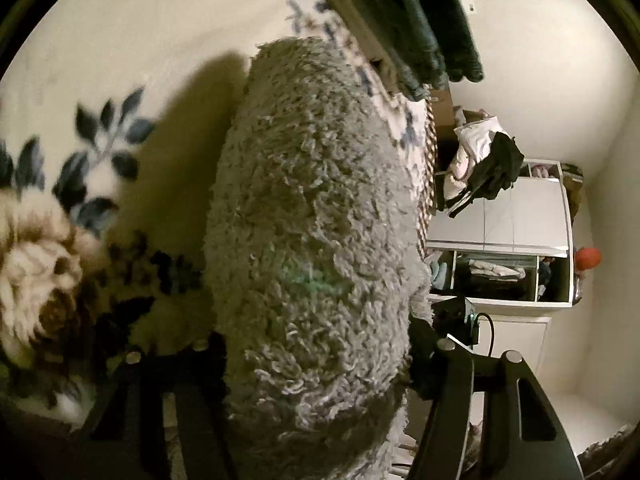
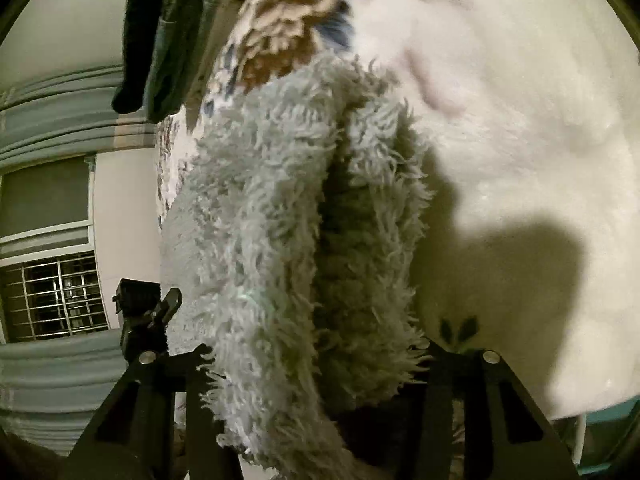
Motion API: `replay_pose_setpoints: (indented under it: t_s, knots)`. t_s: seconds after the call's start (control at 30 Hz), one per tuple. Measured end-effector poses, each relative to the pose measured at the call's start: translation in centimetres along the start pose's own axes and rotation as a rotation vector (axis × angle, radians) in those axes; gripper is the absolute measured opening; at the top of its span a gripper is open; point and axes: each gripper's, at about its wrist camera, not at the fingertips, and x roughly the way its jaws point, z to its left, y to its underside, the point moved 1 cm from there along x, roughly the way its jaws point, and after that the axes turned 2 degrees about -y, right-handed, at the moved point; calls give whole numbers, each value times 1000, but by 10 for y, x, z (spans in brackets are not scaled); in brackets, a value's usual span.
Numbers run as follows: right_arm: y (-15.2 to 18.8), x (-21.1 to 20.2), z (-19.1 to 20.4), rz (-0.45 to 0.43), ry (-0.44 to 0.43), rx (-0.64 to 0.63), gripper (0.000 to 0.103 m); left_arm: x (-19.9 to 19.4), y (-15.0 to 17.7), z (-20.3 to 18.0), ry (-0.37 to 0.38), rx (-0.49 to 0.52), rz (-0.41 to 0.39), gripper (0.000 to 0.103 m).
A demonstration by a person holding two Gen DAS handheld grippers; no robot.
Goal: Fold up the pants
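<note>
Fluffy grey pants (image 1: 312,200) fill the middle of the left wrist view, bunched thickly between the fingers of my left gripper (image 1: 316,344), which is shut on them. In the right wrist view the same shaggy pants (image 2: 260,220) hang in a fold with a dark crease down the middle. My right gripper (image 2: 312,350) is shut on their lower edge. The pants are lifted a little off a cream blanket with a flower pattern (image 2: 520,160), and they cast a shadow on it. The pads of both grippers are hidden in the pile.
Dark green folded clothes (image 1: 420,20) lie at the far end of the blanket (image 1: 120,40). A white shelf unit (image 1: 500,216) with a heap of clothes (image 1: 480,160) stands beyond the bed. A barred window (image 2: 52,296) and grey curtains (image 2: 60,112) are at the left.
</note>
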Motion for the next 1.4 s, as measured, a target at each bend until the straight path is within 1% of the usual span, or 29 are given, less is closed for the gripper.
replay_pose_setpoints:
  t_s: [0.03,0.13,0.17,0.3,0.4,0.5,0.57,0.63,0.67,0.7,0.73,0.77,0.8,0.83,0.87,0.9,0.97,1.0,1.07,1.1,1.17,1.23,1.3,1.33,1.37,1.4]
  knots:
    - [2,-6,0,-4,-2,0,48,-3,-2,-9,-5,14,-2,60]
    - [2,-31,19,-25,-15,0,47,-7,-10,-34,-7,32,-10,60]
    - [0,-47,22,-32,-23,-5,46,-10,-14,-44,-11,41,-16,60]
    - [-16,-85,75,-67,-46,-56,46,-29,-38,-88,-18,86,-40,60]
    - [-41,-116,126,-101,-56,-111,45,-44,-61,-125,-6,127,-54,60]
    - [-75,-142,175,-139,-62,-150,45,-53,-95,-169,13,177,-67,58]
    - [-104,-158,209,-167,-59,-182,45,-57,-119,-193,48,196,-79,58]
    - [-131,-159,240,-182,-41,-206,45,-63,-152,-219,105,212,-100,58]
    - [-146,-153,250,-164,-12,-207,45,-63,-168,-227,95,224,-98,58]
    - [-159,-145,252,-138,33,-200,45,-64,-178,-224,81,238,-96,58]
    - [-169,-135,244,-108,86,-180,46,-59,-192,-224,53,255,-90,58]
    - [-176,-123,221,-64,124,-121,51,-53,-201,-221,19,262,-78,58]
    - [-177,-116,201,-44,141,-76,51,-44,-211,-213,-31,264,-56,58]
    - [-177,-108,180,-34,168,-31,51,-33,-219,-205,-63,259,-32,58]
    - [-170,-100,152,-23,196,28,51,-22,-226,-191,-85,244,-5,60]
    - [-162,-95,128,-12,201,88,51,-16,-227,-181,-105,232,12,60]
    - [-139,-86,84,1,175,204,51,1,-227,-154,-168,210,62,61]
    - [-129,-83,70,5,162,243,51,5,-224,-140,-193,205,76,70]
    - [-107,-77,43,-3,110,319,51,16,-219,-120,-241,190,104,79]
    - [-99,-76,37,-13,88,338,51,22,-215,-104,-259,172,133,79]
    - [-86,-70,27,-37,40,372,50,35,-205,-86,-262,147,179,79]
    - [-75,-61,23,-51,3,396,50,42,-195,-82,-257,147,205,82]
    - [-63,-53,27,-69,-24,404,49,45,-186,-86,-264,178,216,83]
    - [-59,-52,30,-82,-54,416,49,45,-184,-90,-271,197,217,83]
    - [-55,-49,21,-95,-92,425,48,42,-182,-94,-276,210,217,83]
    - [-52,-49,23,-108,-133,431,48,38,-185,-100,-276,214,213,83]
